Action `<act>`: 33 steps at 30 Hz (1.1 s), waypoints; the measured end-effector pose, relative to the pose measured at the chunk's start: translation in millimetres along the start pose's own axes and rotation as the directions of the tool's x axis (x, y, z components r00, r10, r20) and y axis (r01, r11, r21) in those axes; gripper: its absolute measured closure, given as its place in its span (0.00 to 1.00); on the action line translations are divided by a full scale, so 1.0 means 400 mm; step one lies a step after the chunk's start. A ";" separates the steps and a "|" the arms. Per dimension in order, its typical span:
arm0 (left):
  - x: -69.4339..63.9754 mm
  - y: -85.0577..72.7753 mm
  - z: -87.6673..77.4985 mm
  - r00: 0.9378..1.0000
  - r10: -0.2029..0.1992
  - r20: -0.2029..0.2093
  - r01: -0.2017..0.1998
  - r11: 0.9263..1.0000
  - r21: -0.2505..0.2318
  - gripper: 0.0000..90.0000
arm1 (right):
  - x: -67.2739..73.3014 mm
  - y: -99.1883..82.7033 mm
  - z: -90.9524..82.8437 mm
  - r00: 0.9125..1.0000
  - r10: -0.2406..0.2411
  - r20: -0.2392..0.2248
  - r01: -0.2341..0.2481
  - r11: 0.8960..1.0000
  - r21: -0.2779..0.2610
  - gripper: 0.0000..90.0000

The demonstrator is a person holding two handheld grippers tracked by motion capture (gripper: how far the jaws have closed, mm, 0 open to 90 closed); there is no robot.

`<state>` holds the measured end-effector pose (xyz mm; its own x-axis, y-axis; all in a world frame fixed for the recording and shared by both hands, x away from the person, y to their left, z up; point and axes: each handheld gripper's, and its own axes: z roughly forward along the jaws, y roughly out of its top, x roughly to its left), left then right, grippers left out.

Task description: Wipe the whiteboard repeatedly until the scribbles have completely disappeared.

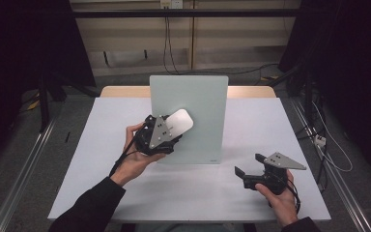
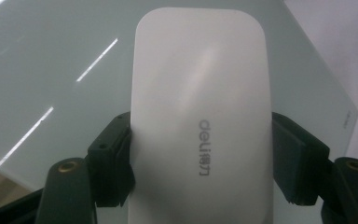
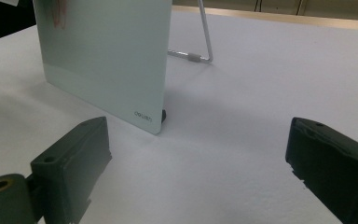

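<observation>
Right now my left gripper (image 1: 171, 126) pinches a white eraser (image 1: 179, 122) against the standing glass board (image 1: 193, 96) on the table (image 1: 251, 125); my right gripper (image 1: 249, 165) hovers spread wide, near the board's lower corner

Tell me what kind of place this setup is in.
Probably a lab or recording bay rather than a home: a bare white table between dark curtains, cables hanging down the back wall, floor rails beside it, and a person's hands working two handheld grippers.
</observation>
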<state>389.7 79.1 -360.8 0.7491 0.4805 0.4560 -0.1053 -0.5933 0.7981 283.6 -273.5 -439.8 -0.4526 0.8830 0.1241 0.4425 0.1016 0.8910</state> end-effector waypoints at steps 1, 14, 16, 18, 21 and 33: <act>0.006 0.001 -0.002 1.000 -0.008 -0.003 0.008 1.000 -0.006 0.35 | -0.001 0.000 0.000 1.000 -0.002 0.000 0.002 1.000 0.000 0.07; 0.026 0.004 -0.013 0.999 -0.009 -0.054 0.007 1.000 -0.027 0.35 | 0.001 0.000 0.000 1.000 -0.002 0.003 0.002 1.000 0.003 0.07; 0.017 -0.001 -0.011 0.999 -0.002 -0.044 0.001 1.000 -0.018 0.35 | 0.001 0.000 0.000 1.000 -0.002 0.002 0.002 1.000 0.002 0.07; 0.006 -0.007 -0.007 0.999 0.005 -0.039 -0.006 1.000 -0.010 0.35 | 0.001 0.000 0.000 1.000 -0.001 0.001 0.001 1.000 0.004 0.07; -0.012 -0.017 -0.001 1.000 0.016 -0.017 -0.016 1.000 0.000 0.35 | 0.001 0.000 0.000 1.000 -0.002 0.001 0.002 1.000 0.004 0.07; -0.090 -0.066 0.023 0.996 0.062 0.071 -0.066 0.996 0.055 0.35 | 0.001 0.000 0.000 1.000 -0.004 0.000 0.004 1.000 0.004 0.07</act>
<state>371.5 71.4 -401.9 0.7855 0.3957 0.4758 -0.1188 -0.6581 0.7435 283.3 -273.1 -439.8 -0.4545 0.8826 0.1205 0.4436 0.1069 0.8899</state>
